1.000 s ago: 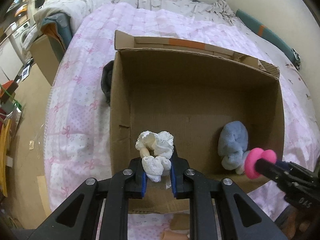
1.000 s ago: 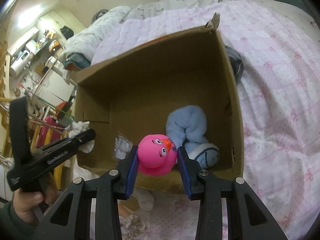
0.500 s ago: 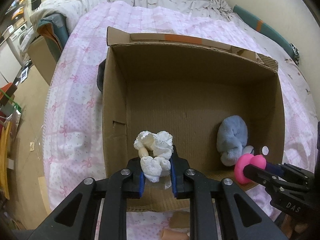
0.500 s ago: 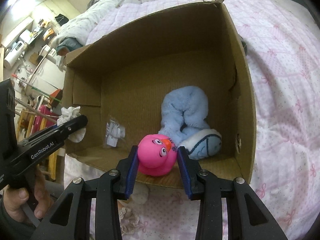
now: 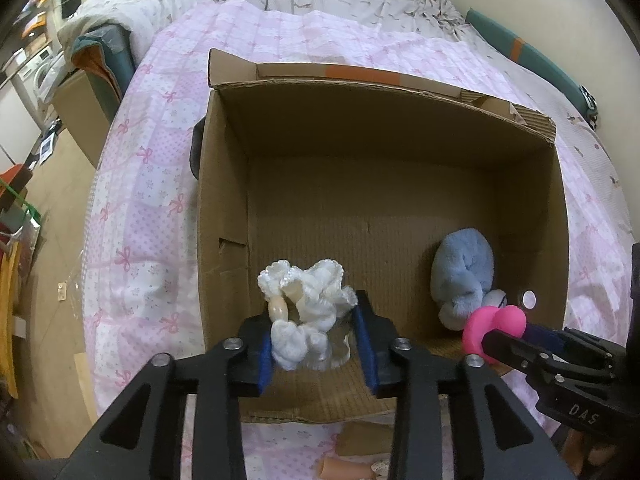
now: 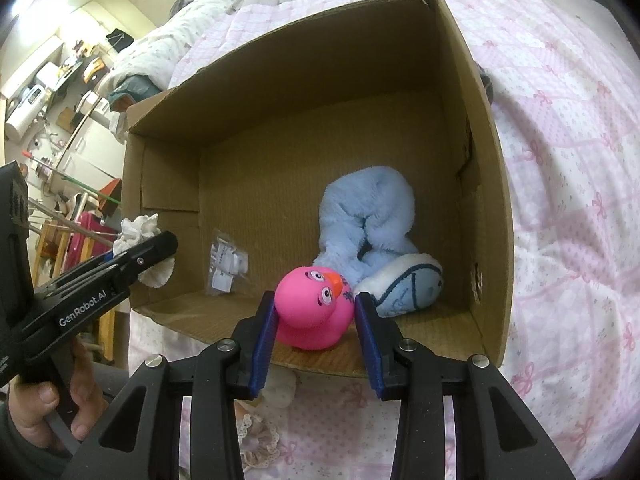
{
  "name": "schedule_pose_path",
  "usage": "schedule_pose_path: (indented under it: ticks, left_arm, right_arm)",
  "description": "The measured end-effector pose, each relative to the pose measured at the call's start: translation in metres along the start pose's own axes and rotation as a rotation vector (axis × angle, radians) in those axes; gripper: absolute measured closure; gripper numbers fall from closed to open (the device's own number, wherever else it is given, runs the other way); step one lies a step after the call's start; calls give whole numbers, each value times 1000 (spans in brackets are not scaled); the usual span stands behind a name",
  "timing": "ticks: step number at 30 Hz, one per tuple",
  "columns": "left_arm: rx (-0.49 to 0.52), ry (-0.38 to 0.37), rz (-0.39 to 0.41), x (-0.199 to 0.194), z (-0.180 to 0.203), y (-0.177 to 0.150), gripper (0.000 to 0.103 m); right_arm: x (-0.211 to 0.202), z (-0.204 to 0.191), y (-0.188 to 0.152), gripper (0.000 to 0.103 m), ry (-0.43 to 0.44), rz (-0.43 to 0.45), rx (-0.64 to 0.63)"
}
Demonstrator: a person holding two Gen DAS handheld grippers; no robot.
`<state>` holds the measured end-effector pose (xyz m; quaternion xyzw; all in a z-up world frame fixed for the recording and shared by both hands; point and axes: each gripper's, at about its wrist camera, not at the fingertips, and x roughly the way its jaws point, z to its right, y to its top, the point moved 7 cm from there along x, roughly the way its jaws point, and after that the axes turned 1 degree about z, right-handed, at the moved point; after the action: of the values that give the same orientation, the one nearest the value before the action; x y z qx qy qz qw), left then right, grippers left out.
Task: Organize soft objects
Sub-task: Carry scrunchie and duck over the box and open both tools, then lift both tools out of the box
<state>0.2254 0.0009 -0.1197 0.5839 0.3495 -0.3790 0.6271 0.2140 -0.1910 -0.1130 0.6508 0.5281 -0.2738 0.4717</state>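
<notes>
**Left fingers letting go of the white bundle over the box**

The left gripper [image 5: 316, 350] is hanging over the near edge of the open brown cardboard box [image 5: 224, 184], which is sitting on the bed with the pink bow-patterned quilt [image 5: 132, 216]. A second ago its blue-padded fingers [image 5: 264, 354] were pinched tight on the small white lacy cloth bundle [image 5: 306, 312]; now they are opening — the right pad is standing clear of the cloth, while the left pad is still brushing it. The bundle is still sitting between them, not yet dropped, above the box floor near a small clear plastic packet [image 6: 226, 266].

The right gripper [image 6: 315, 322] is hovering at the box's near right side with its fingers clamped on the bright pink rubber duck [image 6: 316, 314], unchanged from a moment ago. Just behind the duck, the light-blue plush toy [image 6: 372, 224] is already lying in the box's right corner.

By my reading, the release is the deposit step for the white bundle — once it falls, two soft things will be boxed and the duck is likely next. A few more pale items are lying on the quilt in front of the box, so the sorting looks only partly done.
</notes>
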Motion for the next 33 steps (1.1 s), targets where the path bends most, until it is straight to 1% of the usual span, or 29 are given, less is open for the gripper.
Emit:
schedule_pose_path:
  ticks: [1,3,6,8,11,13,15,18,20,25,33]
  left_arm:
    - [-2,-1,1,-1,0,0,60]
    - [-5,7,10,-3,0,1,44]
    - [-4,17,34,-7,0,4,35]
    - [-3,25,38,-9,1,4,34]
    - [-32,-10,49,-14,0,6,34]
    - [-29,-8,56,-16,1,7,34]
    - [-22,-4,58,-17,2,7,34]
    - [-16,-12,63,-18,4,7,34]
    - [-6,-10,68,-19,6,7,34]
    - [-4,-5,77,-20,5,8,34]
    - [-7,9,84,-31,0,3,34]
  right_arm:
    - [0,0,0,62,1,-2,2]
    - [0,0,-1,62,0,-3,2]
    - [0,0,-1,62,-1,-2,1]
    - [0,-1,-1,62,1,-3,4]
    - [0,1,-1,61,8,-6,22]
    - [-2,3,1,56,31,2,48]
    - [-9,5,6,35,48,34,72]
    - [-19,6,11,26,38,95,77]
    - [-21,7,13,23,46,106,86]
    - [-18,9,12,23,44,86,92]
    - [-22,9,11,23,30,96,91]
